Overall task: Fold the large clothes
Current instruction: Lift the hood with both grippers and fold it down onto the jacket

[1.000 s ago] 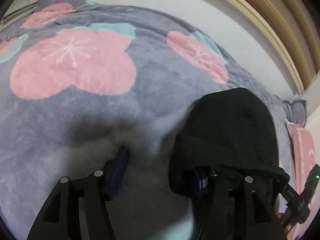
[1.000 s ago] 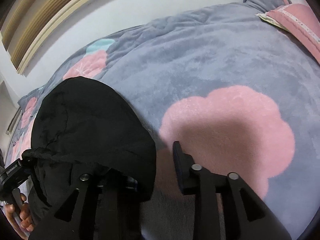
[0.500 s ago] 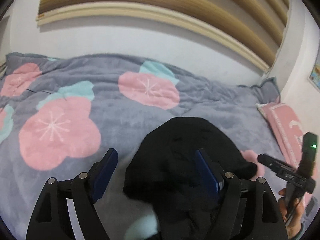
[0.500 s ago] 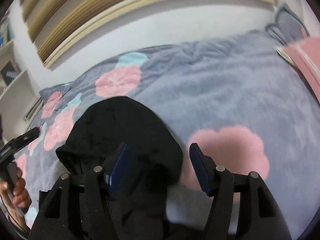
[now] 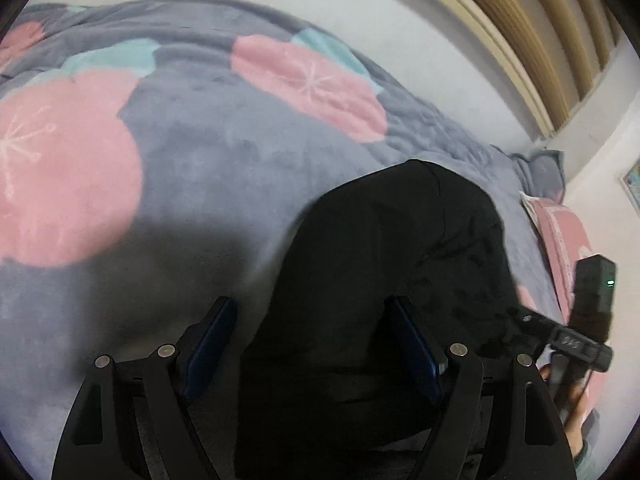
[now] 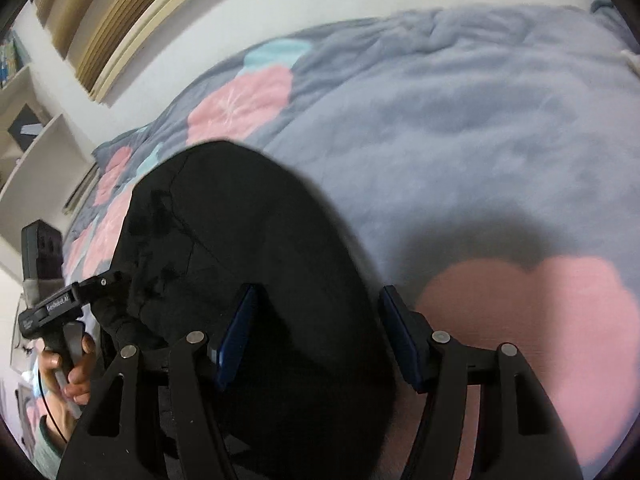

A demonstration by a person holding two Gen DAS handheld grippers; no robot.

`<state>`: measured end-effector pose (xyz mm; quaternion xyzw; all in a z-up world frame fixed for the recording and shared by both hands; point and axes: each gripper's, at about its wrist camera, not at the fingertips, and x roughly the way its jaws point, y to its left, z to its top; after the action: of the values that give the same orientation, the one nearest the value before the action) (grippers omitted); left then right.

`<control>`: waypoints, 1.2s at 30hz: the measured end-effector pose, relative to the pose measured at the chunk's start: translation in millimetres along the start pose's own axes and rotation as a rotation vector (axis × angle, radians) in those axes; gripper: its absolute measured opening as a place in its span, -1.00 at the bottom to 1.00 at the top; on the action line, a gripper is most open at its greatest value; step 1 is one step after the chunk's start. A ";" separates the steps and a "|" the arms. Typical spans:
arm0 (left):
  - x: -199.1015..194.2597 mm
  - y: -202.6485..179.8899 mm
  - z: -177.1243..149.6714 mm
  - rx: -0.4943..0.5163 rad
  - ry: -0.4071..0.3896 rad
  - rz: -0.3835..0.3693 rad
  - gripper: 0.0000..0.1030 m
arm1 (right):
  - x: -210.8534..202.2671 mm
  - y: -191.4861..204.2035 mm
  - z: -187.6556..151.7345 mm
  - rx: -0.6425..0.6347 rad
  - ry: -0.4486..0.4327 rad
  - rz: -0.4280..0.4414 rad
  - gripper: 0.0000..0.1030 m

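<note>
Left gripper (image 5: 310,334) nearest in left wrist view, blue pads (image 5: 212,336) spread wide, having just been opening then easing in a touch; black garment (image 5: 400,264) lying between and under them, not visibly pinched. Right gripper (image 6: 318,332) likewise, fingers (image 6: 398,336) apart after just opening, black cloth edge passing between them, inner pad over the fabric, outer pad over the bedspread; no clear pinch. Garment bunched in a rounded dark mound on the grey blanket (image 5: 224,160) with pink and teal flowers, between the two grippers. Other gripper's handle with a hand (image 6: 76,364) on it at left edge of right wrist view; same for a hand (image 5: 572,396) at right edge of left view. Pink pillow (image 5: 560,232) just beyond the garment. Further back, white wall (image 5: 360,20) and wooden slats (image 5: 540,32). Shelves (image 6: 36,132) far left in right view.
</note>
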<state>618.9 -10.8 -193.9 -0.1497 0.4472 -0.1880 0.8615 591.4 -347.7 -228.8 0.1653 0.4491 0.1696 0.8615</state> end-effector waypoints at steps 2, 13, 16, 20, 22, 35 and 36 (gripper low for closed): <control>-6.9 -11.9 -4.9 0.067 -0.039 -0.020 0.07 | 0.1 3.4 -3.6 -0.025 -0.016 0.019 0.08; -126.3 -78.5 -30.7 0.313 -0.220 0.001 -0.54 | -111.1 84.6 -31.4 -0.320 -0.191 -0.066 -0.65; -187.4 -103.8 -53.5 0.377 -0.290 -0.024 -0.54 | -172.8 114.1 -60.7 -0.383 -0.282 -0.065 -0.66; -259.6 -128.5 -105.2 0.466 -0.355 -0.019 -0.54 | -236.1 138.4 -108.1 -0.437 -0.344 -0.041 -0.66; -290.3 -134.0 -140.0 0.491 -0.368 -0.017 -0.54 | -264.4 145.3 -137.9 -0.444 -0.358 -0.030 -0.66; -361.1 -108.2 -268.8 0.400 -0.303 0.133 -0.53 | -318.5 139.4 -271.0 -0.304 -0.197 -0.070 -0.55; -366.8 -114.3 -263.3 0.412 -0.315 0.136 -0.52 | -322.7 141.8 -266.2 -0.288 -0.191 -0.071 -0.42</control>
<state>185.3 32.4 -29.3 0.0317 0.2690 -0.1912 0.9434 176.1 -328.7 -79.5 0.0394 0.3419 0.1851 0.9205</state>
